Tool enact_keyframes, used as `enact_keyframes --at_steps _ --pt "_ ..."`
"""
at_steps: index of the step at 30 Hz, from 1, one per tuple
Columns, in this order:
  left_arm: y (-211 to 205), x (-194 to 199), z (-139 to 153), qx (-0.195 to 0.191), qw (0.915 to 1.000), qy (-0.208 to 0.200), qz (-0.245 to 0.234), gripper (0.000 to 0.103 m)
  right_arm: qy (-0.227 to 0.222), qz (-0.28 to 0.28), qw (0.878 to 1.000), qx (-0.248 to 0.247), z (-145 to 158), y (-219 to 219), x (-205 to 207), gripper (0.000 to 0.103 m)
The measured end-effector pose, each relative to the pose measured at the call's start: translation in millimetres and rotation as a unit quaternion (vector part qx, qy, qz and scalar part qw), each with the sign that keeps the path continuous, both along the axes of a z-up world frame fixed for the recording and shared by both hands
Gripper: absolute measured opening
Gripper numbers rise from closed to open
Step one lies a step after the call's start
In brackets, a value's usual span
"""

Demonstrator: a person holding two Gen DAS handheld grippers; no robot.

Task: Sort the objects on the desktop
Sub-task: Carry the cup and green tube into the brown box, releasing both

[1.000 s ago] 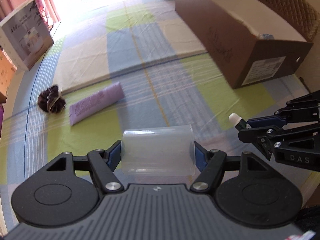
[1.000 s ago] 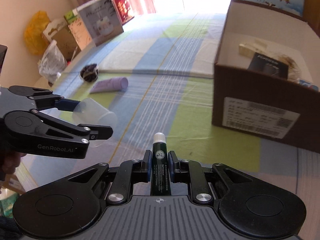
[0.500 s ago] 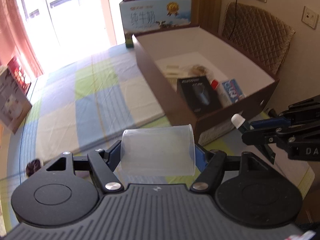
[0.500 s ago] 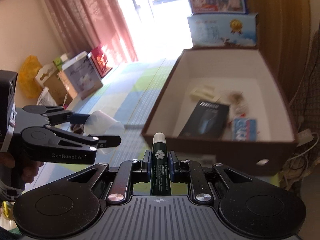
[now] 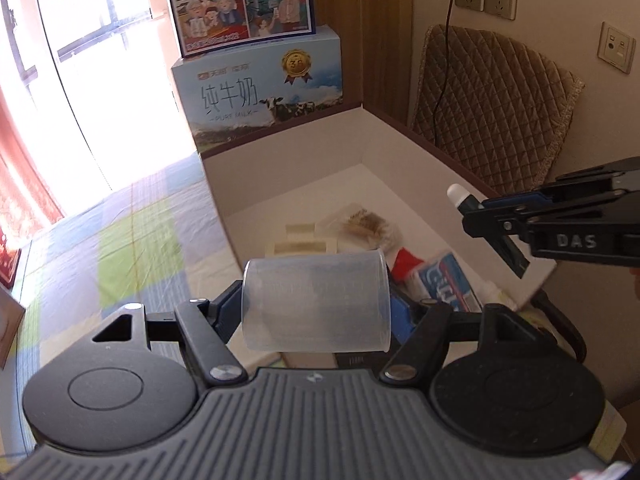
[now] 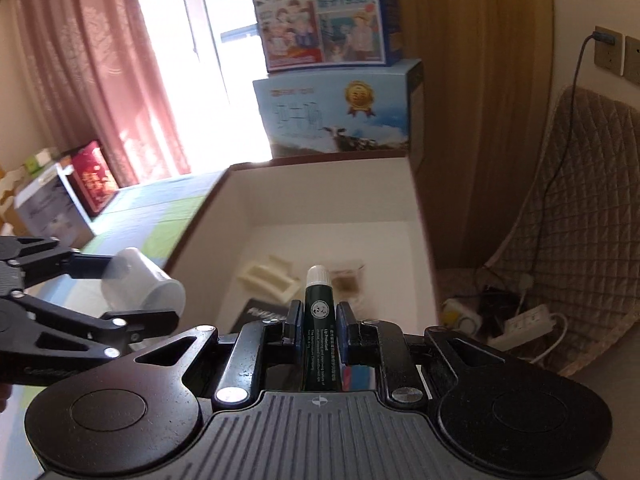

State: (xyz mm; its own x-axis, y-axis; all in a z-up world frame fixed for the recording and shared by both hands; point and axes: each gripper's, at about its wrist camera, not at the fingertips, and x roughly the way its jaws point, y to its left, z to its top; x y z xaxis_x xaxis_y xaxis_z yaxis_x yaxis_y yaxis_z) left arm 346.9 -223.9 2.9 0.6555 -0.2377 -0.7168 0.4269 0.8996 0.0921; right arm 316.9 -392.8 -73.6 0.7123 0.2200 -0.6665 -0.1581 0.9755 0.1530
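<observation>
Left wrist view: my left gripper (image 5: pixel 316 312) has its fingers clamped about half-wide on a clear plastic cup (image 5: pixel 316 300), lying sideways above the open cardboard box (image 5: pixel 384 136). I should carry it over a bare patch, clear of the toothpaste box (image 5: pixel 446 280), before letting go.

Right wrist view: my right gripper (image 6: pixel 318 320) pinches a dark green lip balm tube (image 6: pixel 319 320) tight, cap forward, over the box interior. I should lower it before releasing, and keep clear of my left gripper.

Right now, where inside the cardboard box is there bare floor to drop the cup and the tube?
The far end of the cardboard box is bare, from the back wall to the cream packets. The near end is crowded: packets, a blue-and-white package, a black box. The plastic cup and green tube fit best there.
</observation>
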Motion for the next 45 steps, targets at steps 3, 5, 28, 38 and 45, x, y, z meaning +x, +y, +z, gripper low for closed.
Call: enact_keyframes --at_steps 3,5,28,38,45 --pt "-10.7 23.2 -3.7 0.005 1.0000 0.002 -0.002 0.068 0.005 -0.010 1.000 -0.022 -12.9 -3.1 23.1 0.014" --pt "-17.1 37.3 -7.6 0.007 0.9999 0.007 -0.005 0.068 0.011 -0.014 0.999 -0.036 -22.6 -5.4 37.3 0.014" --pt "-43.7 93.3 -39.8 0.030 0.9987 0.038 -0.017 0.069 -0.011 0.016 0.993 -0.112 -32.4 -9.1 82.2 0.014" --pt "-52.2 95.4 -43.1 0.029 0.9984 0.041 -0.027 0.069 0.004 0.020 0.996 -0.086 -32.7 -20.5 61.7 0.014" --pt "-69.5 97.4 -46.6 0.025 0.9979 0.042 -0.042 0.069 0.006 0.013 0.997 -0.079 -31.3 -25.7 56.3 0.015"
